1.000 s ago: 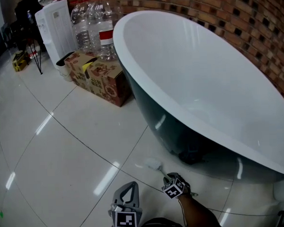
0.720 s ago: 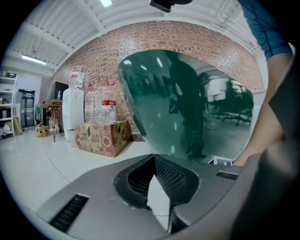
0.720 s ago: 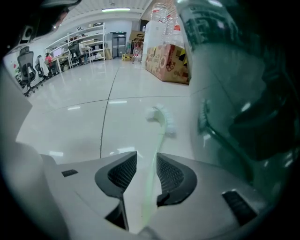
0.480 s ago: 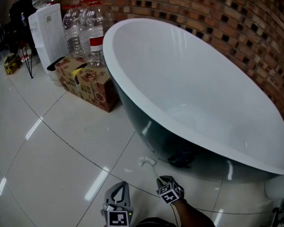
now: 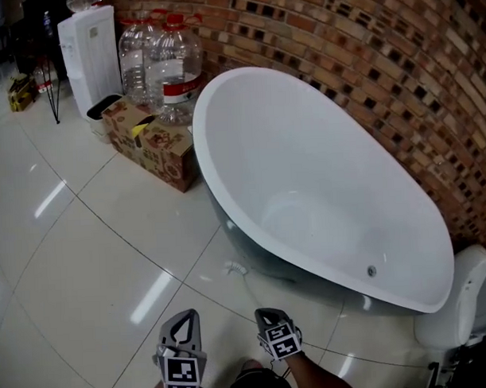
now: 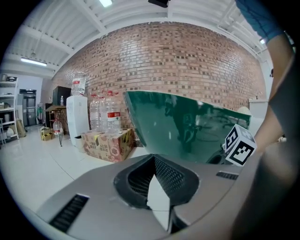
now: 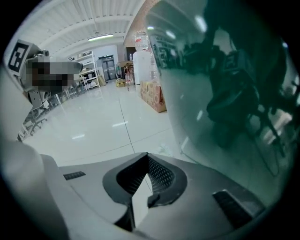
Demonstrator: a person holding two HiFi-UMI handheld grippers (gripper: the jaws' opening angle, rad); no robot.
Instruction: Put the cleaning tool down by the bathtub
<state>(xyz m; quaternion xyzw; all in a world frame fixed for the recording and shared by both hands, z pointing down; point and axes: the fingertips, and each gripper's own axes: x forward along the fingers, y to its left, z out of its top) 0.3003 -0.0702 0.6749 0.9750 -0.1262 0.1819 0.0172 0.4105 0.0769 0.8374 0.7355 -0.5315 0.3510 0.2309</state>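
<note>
Ahead of my right gripper [image 5: 269, 316] and a little to its left, the cleaning tool [image 5: 234, 268] lies on the tiled floor [image 5: 85, 234], just beside the foot of the bathtub [image 5: 306, 171], so I judge the putting-down done. Its jaws have just been closing and now meet with nothing between them. The left gripper [image 5: 186, 317] hangs alongside, its jaws likewise pressed together and empty. The tool looks like a slim white brush, too small here to tell head from handle. I would expect it to be light, with a stiff plastic shaft and softer bristles, likely to skid on glossy tile, and best pinched mid-handle. The tub's overhanging dark flank crowds any approach from beyond the tool. Farther ahead of the left gripper stand a printed cardboard box [image 5: 157, 140], big water bottles [image 5: 171, 60] and a white dispenser [image 5: 91, 55], well clear. Off to the right gripper's right sits a white fixture [image 5: 462, 301].
</note>
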